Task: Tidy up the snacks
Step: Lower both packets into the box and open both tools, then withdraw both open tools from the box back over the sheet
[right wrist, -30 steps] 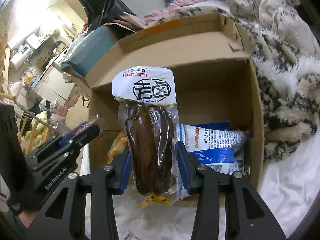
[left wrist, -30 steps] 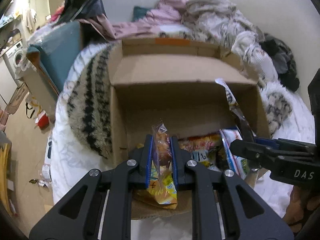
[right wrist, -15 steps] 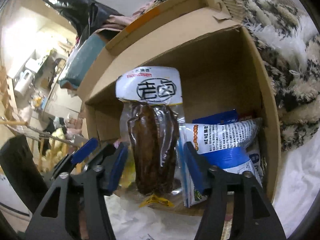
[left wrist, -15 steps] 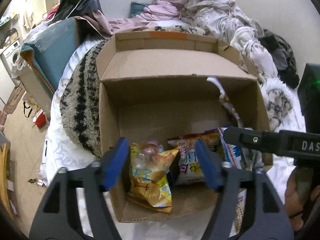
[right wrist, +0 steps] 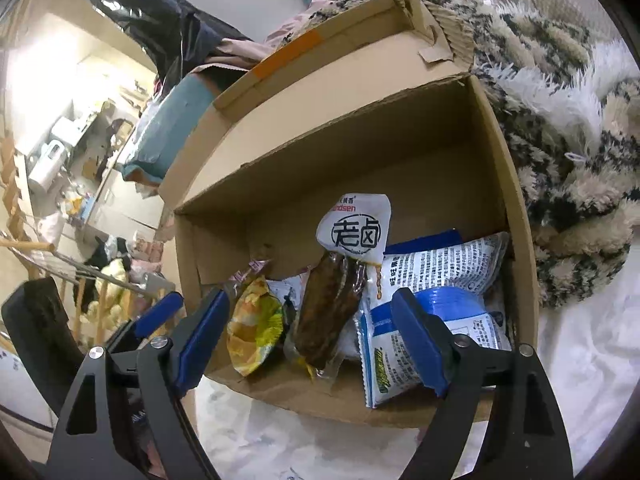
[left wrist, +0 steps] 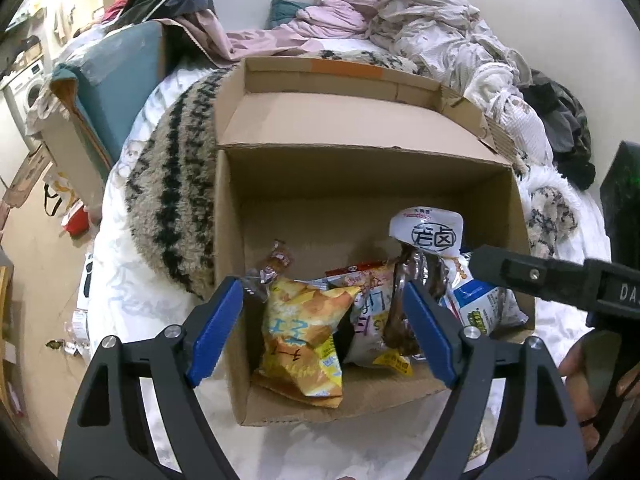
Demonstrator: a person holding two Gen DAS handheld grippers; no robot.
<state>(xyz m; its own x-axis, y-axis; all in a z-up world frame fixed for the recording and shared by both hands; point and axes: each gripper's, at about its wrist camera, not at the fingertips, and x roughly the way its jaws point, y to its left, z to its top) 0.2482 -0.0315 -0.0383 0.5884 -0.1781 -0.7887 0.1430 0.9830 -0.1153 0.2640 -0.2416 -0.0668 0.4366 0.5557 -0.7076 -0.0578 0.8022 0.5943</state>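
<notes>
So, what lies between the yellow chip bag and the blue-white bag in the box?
In the right wrist view, the brown vacuum-packed snack leans between the yellow chip bag and the blue-white bag, inside the cardboard box.

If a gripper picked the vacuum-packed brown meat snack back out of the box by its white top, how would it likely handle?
The vacuum-packed meat snack looks dense and tightly wrapped, so probably fairly stiff and heavy for its size. Its glossy film may be slippery. The flat white header already curls, so held there the pack would likely swing beneath.
</notes>
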